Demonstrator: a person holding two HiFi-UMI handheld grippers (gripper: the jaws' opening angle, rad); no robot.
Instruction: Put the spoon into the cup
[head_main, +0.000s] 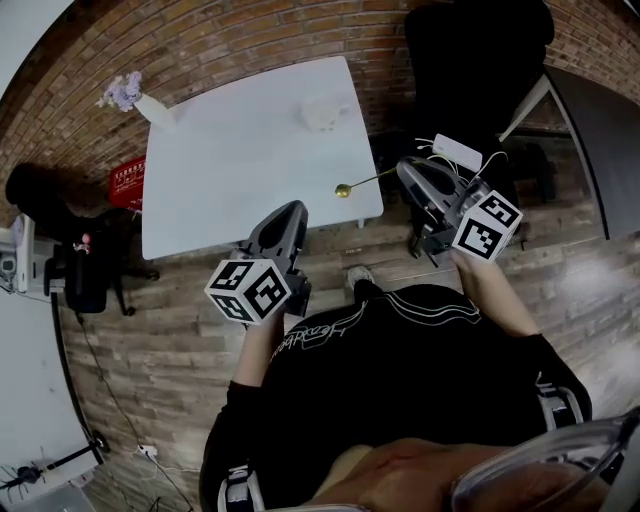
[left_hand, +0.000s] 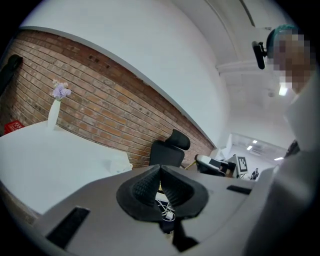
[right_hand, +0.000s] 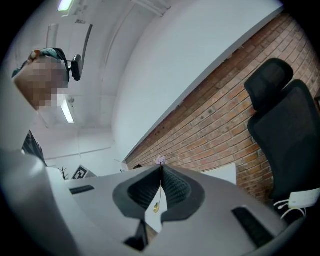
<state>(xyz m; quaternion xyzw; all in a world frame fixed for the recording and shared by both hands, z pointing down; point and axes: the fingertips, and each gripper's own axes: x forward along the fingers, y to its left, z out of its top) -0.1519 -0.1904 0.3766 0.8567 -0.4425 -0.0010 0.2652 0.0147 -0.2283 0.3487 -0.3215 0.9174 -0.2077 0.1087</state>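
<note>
A thin gold spoon sticks out to the left from my right gripper, which is shut on its handle. The spoon's bowl hangs over the near right corner of the white table. In the right gripper view the spoon hangs between the closed pads. A white cup stands near the table's far right edge, well beyond the spoon; it also shows in the left gripper view as a pale cup. My left gripper is shut with nothing in it, at the table's near edge.
A white vase with purple flowers stands at the table's far left corner. A black office chair sits right of the table, with a white power strip and cables on the wooden floor. A red box lies left of the table.
</note>
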